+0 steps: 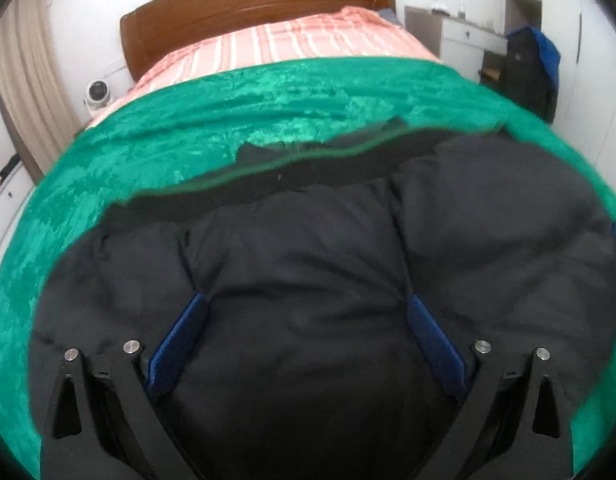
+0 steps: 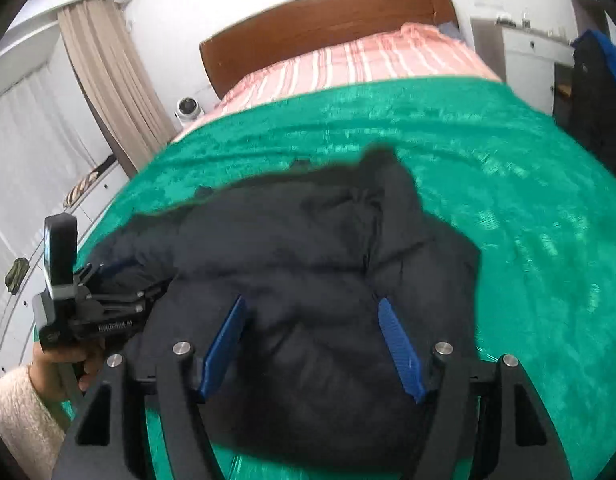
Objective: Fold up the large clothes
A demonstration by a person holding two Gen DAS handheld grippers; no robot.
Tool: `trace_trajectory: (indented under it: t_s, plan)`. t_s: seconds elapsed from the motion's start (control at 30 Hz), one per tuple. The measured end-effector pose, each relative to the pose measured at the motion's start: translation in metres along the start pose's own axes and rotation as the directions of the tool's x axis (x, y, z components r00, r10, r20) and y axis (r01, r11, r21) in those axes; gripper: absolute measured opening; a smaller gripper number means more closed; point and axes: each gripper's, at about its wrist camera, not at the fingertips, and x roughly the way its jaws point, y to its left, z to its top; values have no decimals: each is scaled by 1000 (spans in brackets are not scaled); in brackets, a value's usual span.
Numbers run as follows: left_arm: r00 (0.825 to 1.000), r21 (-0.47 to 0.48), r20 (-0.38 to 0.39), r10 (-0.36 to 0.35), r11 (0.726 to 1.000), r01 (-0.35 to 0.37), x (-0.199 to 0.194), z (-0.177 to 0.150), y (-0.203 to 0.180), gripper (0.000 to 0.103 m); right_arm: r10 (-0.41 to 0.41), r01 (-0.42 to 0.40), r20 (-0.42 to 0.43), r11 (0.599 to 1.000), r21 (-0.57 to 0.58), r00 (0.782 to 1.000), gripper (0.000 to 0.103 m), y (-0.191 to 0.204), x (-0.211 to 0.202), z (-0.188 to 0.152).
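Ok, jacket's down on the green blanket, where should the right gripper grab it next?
Probably the near puffy edge of the black jacket, coming from the foot of the bed. It bulges between the open right gripper fingers, so it pinches easily, and the far edge lies flat on the green blanket.

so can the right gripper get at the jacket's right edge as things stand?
Probably yes. The right gripper is open over the black jacket; that edge lies bare on the green blanket, nothing across it.

The jacket lies on the blanket at the bed's near end; the striped sheet and headboard lie beyond, a curtain far left.
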Motion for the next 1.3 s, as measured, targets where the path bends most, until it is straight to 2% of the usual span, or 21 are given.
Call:
trace_trajectory:
  t_s: [0.1,0.17,0.27,0.33,0.43,0.53,0.6,0.7,0.83,0.97,1.1,1.17,1.3]
  plan:
    - [998,26,61,-12,1000,10,-38,-10,-1,101,12,-10,47,999,-43,999,69,11,-26,-13]
    - [997,61,73,5,998,-10,-45,-26,-3,101,-3,7,72,998,-59,997,71,16,-34,-28]
    - [997,110,38,66,992,-70,-24,-43,-12,101,-34,36,68,999,-34,997,71,21,-31,-52]
    - [996,106,24,85,991,-87,-24,-43,-15,101,-41,41,49,999,9,998,71,21,-32,-72]
    - [997,88,27,68,994,-70,-43,-39,-14,100,-55,53,72,998,31,996,71,21,-49,-97]
    - [997,104,63,43,993,-50,-74,-49,-16,101,-94,95,64,996,-3,993,77,21,-56,-123]
    - [997,105,71,31,994,-39,-95,-65,-17,101,-126,127,40,991,-28,991,77,18,-53,-137]
    - [999,73,40,13,997,-16,-111,-101,-15,101,-139,139,2,990,-5,990,77,7,-46,-153]
    - [999,28,-23,24,999,-23,-102,-144,-11,101,-143,144,-24,989,36,989,77,-2,-38,-164]
    - [996,-21,-93,15,1000,-18,-83,-170,-10,101,-148,149,-28,989,24,989,77,0,-37,-170]
    - [992,-33,-122,5,999,-9,-69,-178,-12,101,-160,160,-25,987,6,987,77,4,-39,-173]
    - [994,-45,-113,5,999,-10,-69,-180,-14,102,-166,166,-30,986,-5,986,77,7,-38,-178]
    - [993,-57,-117,-5,998,-2,-65,-181,-15,103,-180,179,-33,983,-38,983,81,12,-34,-182]
